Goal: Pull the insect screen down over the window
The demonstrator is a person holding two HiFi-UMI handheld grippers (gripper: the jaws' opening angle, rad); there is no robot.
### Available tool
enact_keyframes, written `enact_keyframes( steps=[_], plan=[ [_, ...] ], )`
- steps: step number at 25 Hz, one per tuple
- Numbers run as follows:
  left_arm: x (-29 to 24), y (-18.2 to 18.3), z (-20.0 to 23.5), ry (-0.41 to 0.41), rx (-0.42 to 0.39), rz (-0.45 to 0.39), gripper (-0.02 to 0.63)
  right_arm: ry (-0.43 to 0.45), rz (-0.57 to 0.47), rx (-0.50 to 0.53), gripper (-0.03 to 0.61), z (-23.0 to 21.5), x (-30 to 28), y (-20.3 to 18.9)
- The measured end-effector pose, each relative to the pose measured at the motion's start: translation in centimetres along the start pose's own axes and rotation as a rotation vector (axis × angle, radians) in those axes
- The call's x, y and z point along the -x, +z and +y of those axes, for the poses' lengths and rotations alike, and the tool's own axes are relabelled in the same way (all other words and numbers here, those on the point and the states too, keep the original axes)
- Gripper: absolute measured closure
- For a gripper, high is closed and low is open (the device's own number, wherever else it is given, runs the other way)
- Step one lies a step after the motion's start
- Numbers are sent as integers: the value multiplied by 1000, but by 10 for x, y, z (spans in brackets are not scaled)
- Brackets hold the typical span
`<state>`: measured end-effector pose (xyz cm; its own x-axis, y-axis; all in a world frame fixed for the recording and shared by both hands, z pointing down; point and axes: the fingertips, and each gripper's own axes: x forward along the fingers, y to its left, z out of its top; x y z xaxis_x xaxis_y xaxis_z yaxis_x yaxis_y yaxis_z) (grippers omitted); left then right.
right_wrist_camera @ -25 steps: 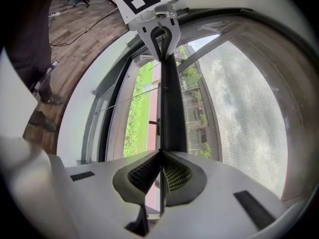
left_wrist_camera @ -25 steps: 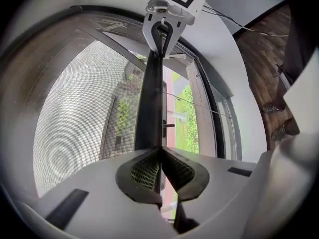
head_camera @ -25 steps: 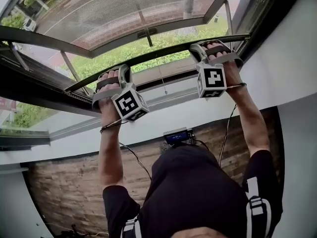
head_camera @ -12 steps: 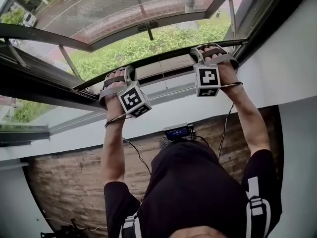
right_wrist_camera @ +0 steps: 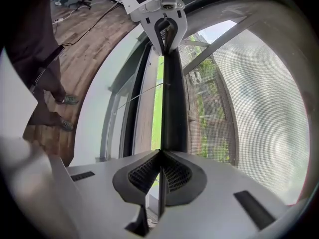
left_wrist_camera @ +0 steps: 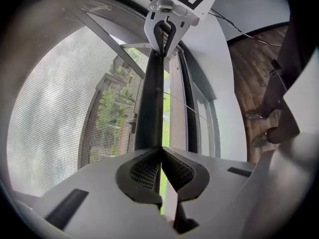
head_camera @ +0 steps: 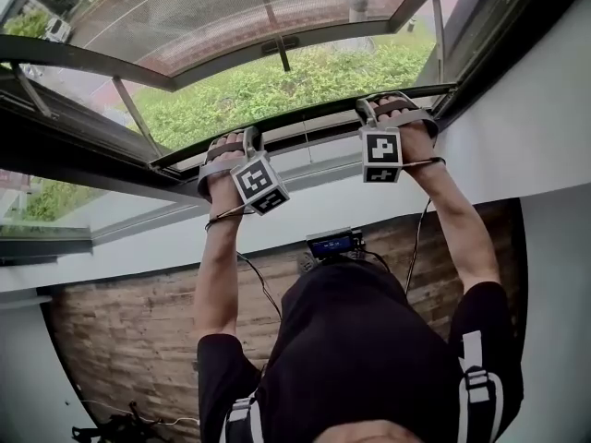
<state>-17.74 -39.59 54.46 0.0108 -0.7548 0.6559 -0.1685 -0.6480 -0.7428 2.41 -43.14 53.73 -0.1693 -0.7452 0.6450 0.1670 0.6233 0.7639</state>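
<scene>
The insect screen is grey mesh (head_camera: 222, 12) with a dark bottom bar (head_camera: 309, 118) running across the window opening. My left gripper (head_camera: 233, 146) and my right gripper (head_camera: 395, 107) are both raised to that bar, one near each end. In the left gripper view the left gripper (left_wrist_camera: 160, 151) is shut on the bar (left_wrist_camera: 151, 98), with mesh (left_wrist_camera: 60, 108) to its left and the right gripper (left_wrist_camera: 167, 29) at the bar's far end. The right gripper view mirrors this: the right gripper (right_wrist_camera: 160, 153) is shut on the bar (right_wrist_camera: 174, 98), and the left gripper (right_wrist_camera: 164, 31) is beyond it.
Below the bar an open gap shows green bushes (head_camera: 277, 86) outside. The dark window frame (head_camera: 74, 155) and white sill wall (head_camera: 517, 137) border the opening. A small lit device (head_camera: 332, 245) sits at the person's chest. A thin cord (right_wrist_camera: 142, 94) crosses the gap.
Both grippers have come down together with the screen's bar, and more mesh now shows above it. The open gap below the bar has narrowed.
</scene>
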Motion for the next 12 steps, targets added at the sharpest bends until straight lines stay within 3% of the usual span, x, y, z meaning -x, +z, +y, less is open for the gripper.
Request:
enact_keyframes(
  steps=[12],
  plan=[
    [-24, -3, -29, -58, 33, 5, 594, 43, 15, -27, 557, 31, -24, 2]
  ],
)
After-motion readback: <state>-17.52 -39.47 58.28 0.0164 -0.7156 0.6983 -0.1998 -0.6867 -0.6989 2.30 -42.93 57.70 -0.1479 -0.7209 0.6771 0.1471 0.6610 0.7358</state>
